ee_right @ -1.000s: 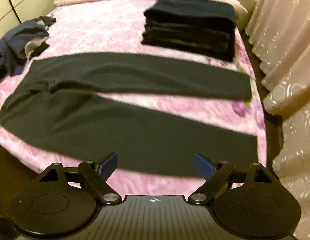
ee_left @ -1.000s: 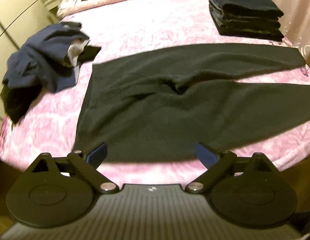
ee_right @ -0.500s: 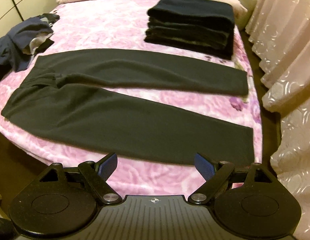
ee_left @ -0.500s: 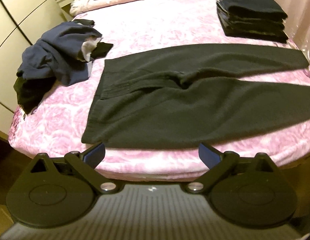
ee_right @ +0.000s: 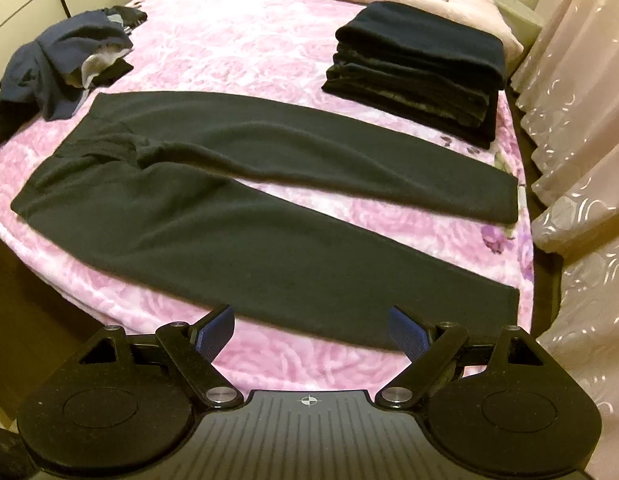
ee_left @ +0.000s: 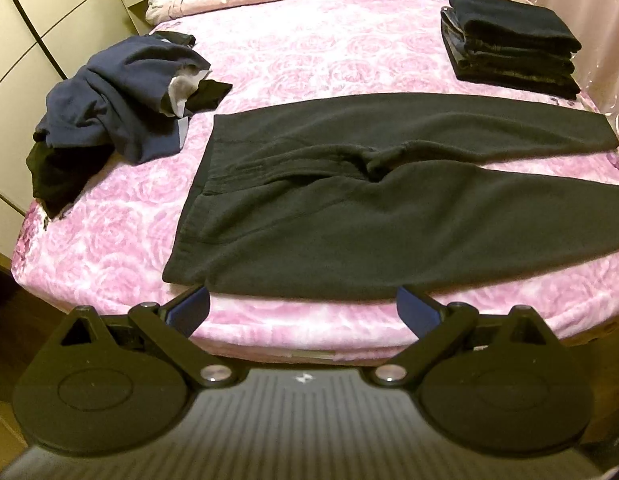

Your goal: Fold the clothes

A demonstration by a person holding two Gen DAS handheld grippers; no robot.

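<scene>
**Trousers flat on bed, both claws open at near edge**

Trousers [ee_left: 349, 216] dark, spread flat across the bed [ee_left: 109, 248], waistband toward the left side, legs running to the right side. Legs split in a V, strip of pink cover showing between them. Near leg runs close along the bed's near edge; its hem [ee_right: 505, 316] stops just short of the right edge. Far leg's hem [ee_right: 505, 200] also ends near the right edge.

Left claw [ee_left: 303, 308]: jaws wide apart, holding nothing, at the near edge just short of the waistband corner and the near leg's lower side. Right claw [ee_right: 309, 324]: jaws wide apart, nothing held, at the near edge by the near leg's hem end.

Folded stack [ee_right: 417, 68] of dark clothes at far right of the bed, apart from the far leg. Crumpled navy pile [ee_left: 117, 96] at far left, just beside the waistband's far corner. Bare cover between pile and stack. Curtain [ee_right: 581, 120] close along the right edge.
</scene>
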